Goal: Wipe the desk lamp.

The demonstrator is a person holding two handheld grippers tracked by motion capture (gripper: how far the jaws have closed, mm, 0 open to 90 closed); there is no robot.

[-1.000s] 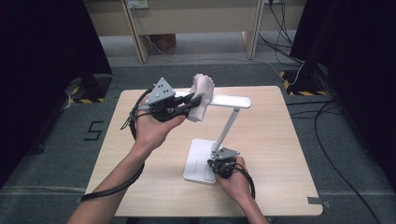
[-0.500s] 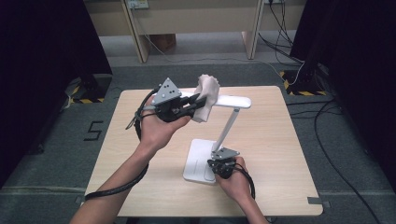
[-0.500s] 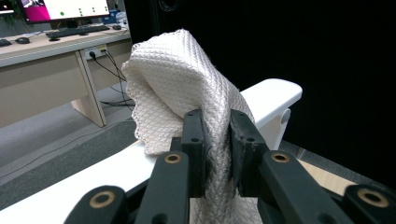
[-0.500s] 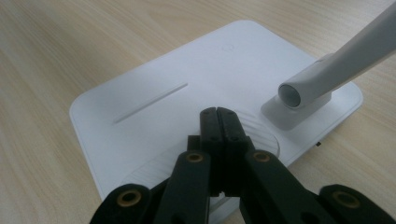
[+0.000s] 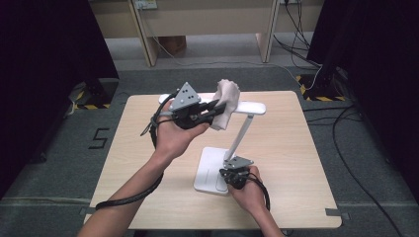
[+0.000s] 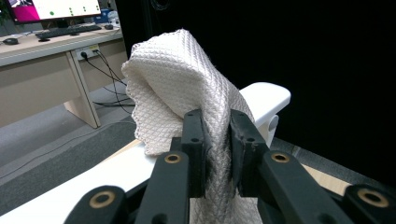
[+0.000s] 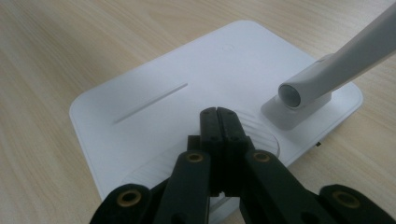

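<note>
A white desk lamp stands on the wooden table (image 5: 296, 148), with a flat base (image 5: 207, 170), a slanted arm (image 5: 241, 138) and a long head (image 5: 249, 106). My left gripper (image 5: 216, 107) is held above the table, shut on a white waffle-weave cloth (image 5: 226, 101) that rests against the lamp head. In the left gripper view the cloth (image 6: 182, 88) bulges up between the jaws of the left gripper (image 6: 217, 135), and the lamp head (image 6: 266, 95) lies behind it. My right gripper (image 5: 232, 178) is shut, and the tips of the right gripper (image 7: 218, 114) rest on the lamp base (image 7: 154, 88) beside the arm's foot (image 7: 299, 95).
A dark curtain (image 5: 44, 74) hangs on the left and another dark curtain (image 5: 375, 59) on the right. Desk legs (image 5: 148, 34) and cables (image 5: 301, 29) lie on the floor beyond the far edge. Bare wood shows right of the lamp.
My left gripper has slid the cloth a little to the right along the lamp head, and its grey top plate has tipped up. The right gripper has stayed on the base.
</note>
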